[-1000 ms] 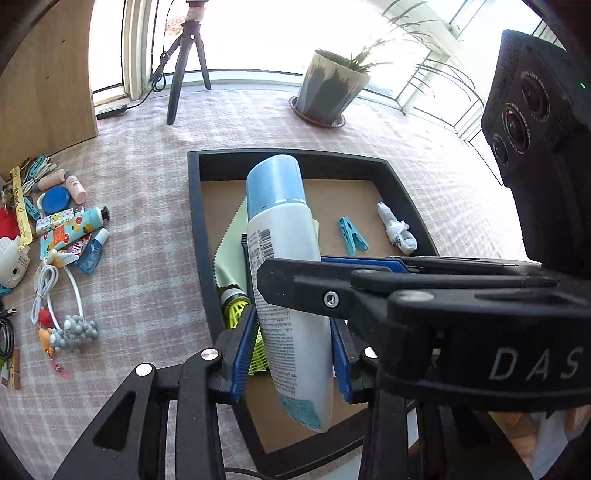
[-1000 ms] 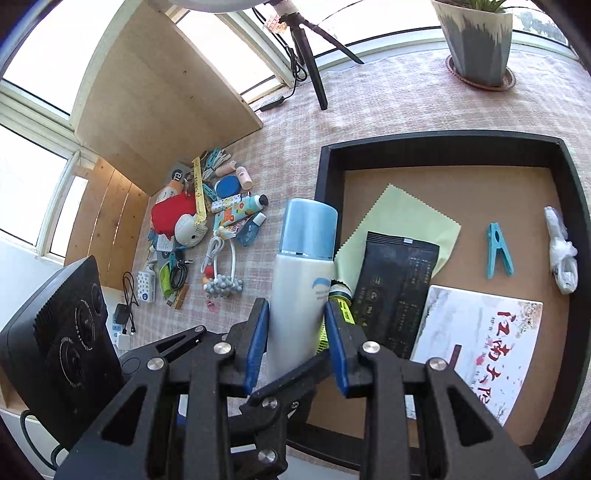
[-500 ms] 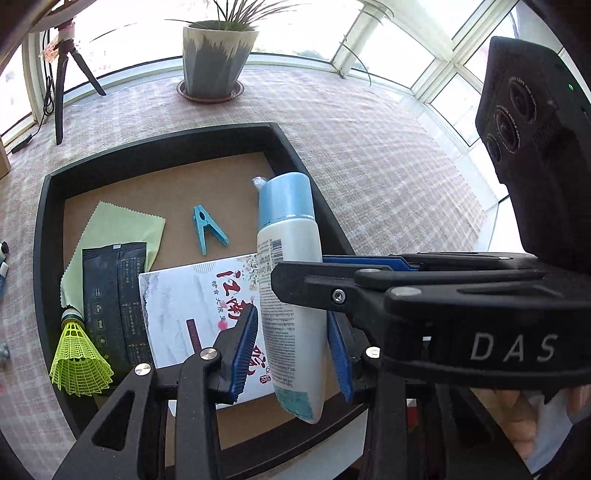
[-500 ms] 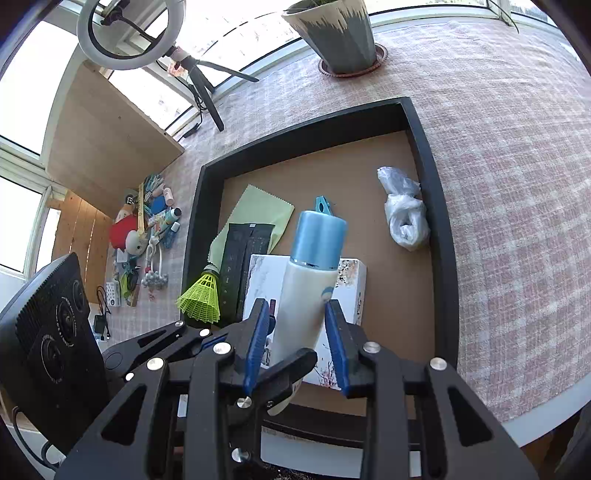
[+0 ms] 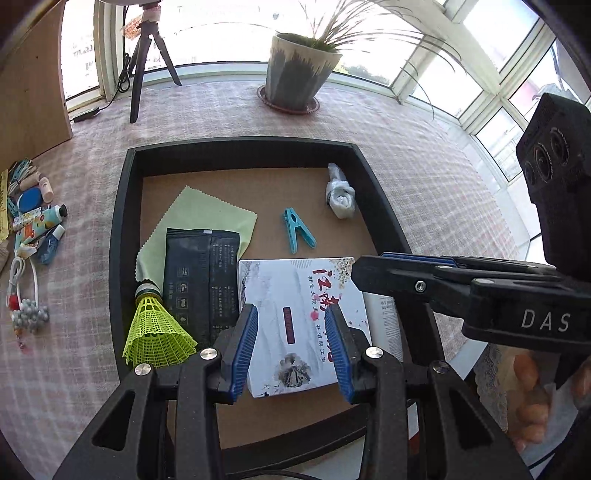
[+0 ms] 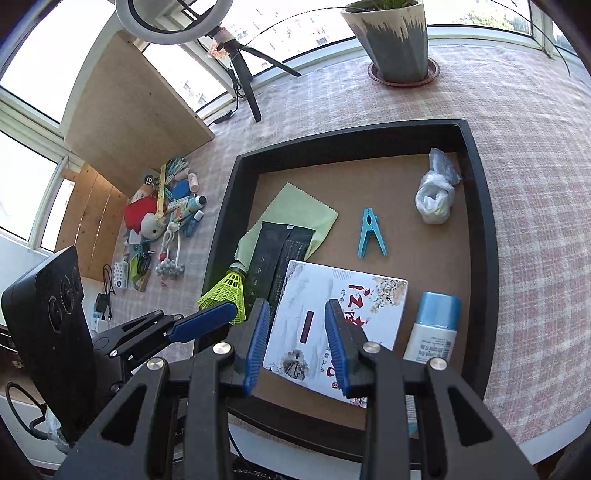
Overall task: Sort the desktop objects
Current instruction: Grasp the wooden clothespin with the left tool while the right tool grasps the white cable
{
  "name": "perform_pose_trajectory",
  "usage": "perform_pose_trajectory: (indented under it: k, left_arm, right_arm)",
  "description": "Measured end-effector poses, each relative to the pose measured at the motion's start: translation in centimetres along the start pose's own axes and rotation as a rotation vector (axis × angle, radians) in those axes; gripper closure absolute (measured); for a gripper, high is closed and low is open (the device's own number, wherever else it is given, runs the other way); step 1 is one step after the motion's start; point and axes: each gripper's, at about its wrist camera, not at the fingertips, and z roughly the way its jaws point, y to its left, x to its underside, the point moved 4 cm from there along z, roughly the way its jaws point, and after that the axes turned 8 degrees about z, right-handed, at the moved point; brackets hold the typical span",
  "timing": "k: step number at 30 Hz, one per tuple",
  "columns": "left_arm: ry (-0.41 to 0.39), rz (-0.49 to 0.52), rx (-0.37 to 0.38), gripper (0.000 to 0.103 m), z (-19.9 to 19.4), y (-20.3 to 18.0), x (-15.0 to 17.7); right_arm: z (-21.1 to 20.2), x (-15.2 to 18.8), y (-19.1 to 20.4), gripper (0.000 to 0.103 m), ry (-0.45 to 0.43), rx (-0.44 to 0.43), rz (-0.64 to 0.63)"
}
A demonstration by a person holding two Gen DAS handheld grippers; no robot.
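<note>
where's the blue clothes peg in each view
Left wrist: the blue clothes peg lies in the tray, centre of the picture, just above the white box.
Right wrist: right of centre, again just above the box.
Shared landmark: the yellow shuttlecock.

Potted plant point(image 5: 301, 79) on its saucer, tripod point(image 5: 146, 62), ring light point(image 6: 173, 18) and wooden board point(image 6: 129, 122) by the windows
</note>
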Motion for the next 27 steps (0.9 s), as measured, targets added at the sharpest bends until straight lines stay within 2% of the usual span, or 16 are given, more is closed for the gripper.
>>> perform_pose_trajectory:
  k: [6, 16, 22, 27]
  left_arm:
    - [-0.011, -0.071, -0.059, 0.067, -1.9, 4.7, 1.1]
    - [-0.039, -0.212, -0.146, 0.067, -5.6, 14.7, 3.2]
    - [-0.044, -0.314, -0.204, 0.067, -7.6, 21.9, 5.7]
    - [-0.018, -0.417, -0.284, 0.067, -8.4, 28.6, 9.6]
  right_arm:
    - [2.1, -0.7, 4.4, 0.072, 0.027, -0.018, -0.096]
    - [6.1, -1.3, 13.5, 0.072, 0.082, -0.027, -0.261]
    - [9.3, -1.9, 18.7, 0.072, 0.12, -0.021, -0.342]
    - [12.3, -3.0, 22.5, 0.072, 0.127, 0.002, -0.409]
